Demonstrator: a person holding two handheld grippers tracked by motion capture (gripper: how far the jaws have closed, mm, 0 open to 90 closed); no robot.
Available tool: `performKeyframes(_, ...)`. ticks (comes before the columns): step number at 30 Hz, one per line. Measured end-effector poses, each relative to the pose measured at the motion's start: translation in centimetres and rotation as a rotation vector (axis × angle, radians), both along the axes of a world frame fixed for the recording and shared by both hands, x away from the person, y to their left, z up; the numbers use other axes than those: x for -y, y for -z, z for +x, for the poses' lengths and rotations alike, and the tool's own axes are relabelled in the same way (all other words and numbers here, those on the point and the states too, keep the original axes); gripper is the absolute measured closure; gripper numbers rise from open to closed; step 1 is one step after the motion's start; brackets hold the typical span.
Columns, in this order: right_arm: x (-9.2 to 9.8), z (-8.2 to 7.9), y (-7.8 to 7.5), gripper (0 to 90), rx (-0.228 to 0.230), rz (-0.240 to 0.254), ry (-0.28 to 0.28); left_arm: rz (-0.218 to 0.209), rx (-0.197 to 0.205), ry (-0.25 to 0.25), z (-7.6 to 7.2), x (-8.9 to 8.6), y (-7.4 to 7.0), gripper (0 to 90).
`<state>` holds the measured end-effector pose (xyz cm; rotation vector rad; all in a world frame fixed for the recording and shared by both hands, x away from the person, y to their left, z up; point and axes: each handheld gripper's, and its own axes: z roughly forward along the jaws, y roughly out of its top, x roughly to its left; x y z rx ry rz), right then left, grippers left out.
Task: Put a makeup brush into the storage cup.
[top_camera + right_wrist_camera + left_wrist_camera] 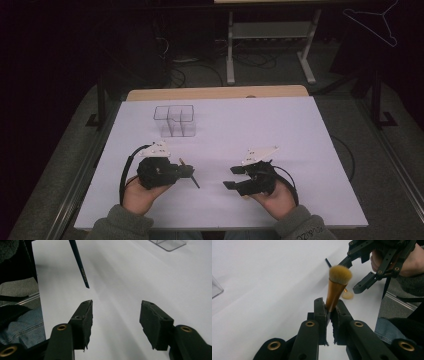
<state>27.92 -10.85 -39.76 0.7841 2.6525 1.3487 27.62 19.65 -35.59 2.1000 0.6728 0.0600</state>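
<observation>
High view showed the left claw [186, 172] clamped on a makeup brush [189, 174], held just above the white surface [300, 130] near the person's edge. Left gripper view had the pads gripping the brush [336, 290] at its copper collar, bristles up and outward. The right claw [235, 177] stood well apart from it, jaws spread wide with nothing between them; the right gripper view caught the dark handle tip [80, 262] off to one side. A clear organizer [174, 120] sat empty farther back. Judging by this, the pickup was done, and carrying the brush to the organizer and dropping it in remained.
</observation>
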Motion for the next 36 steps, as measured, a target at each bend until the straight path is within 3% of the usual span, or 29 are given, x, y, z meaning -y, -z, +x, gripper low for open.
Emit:
performKeyframes(18, 3.2, 0.2, -0.3, 34.1, 0.006, -0.005, 0.081, 0.001, 0.001, -0.032, 0.8, -1.2, -0.3, 83.0)
performKeyframes(27, 5.6, -0.2, -0.4, 31.5, 0.004, -0.005, 0.144, -0.014, -0.001, -0.083, 2.1, -2.5, -0.8, 82.9)
performKeyframes(36, 7.7, -0.8, -0.4, 29.8, 0.009, -0.004, 0.183, 0.002, 0.002, -0.104, 3.3, -3.1, -2.3, 83.0)
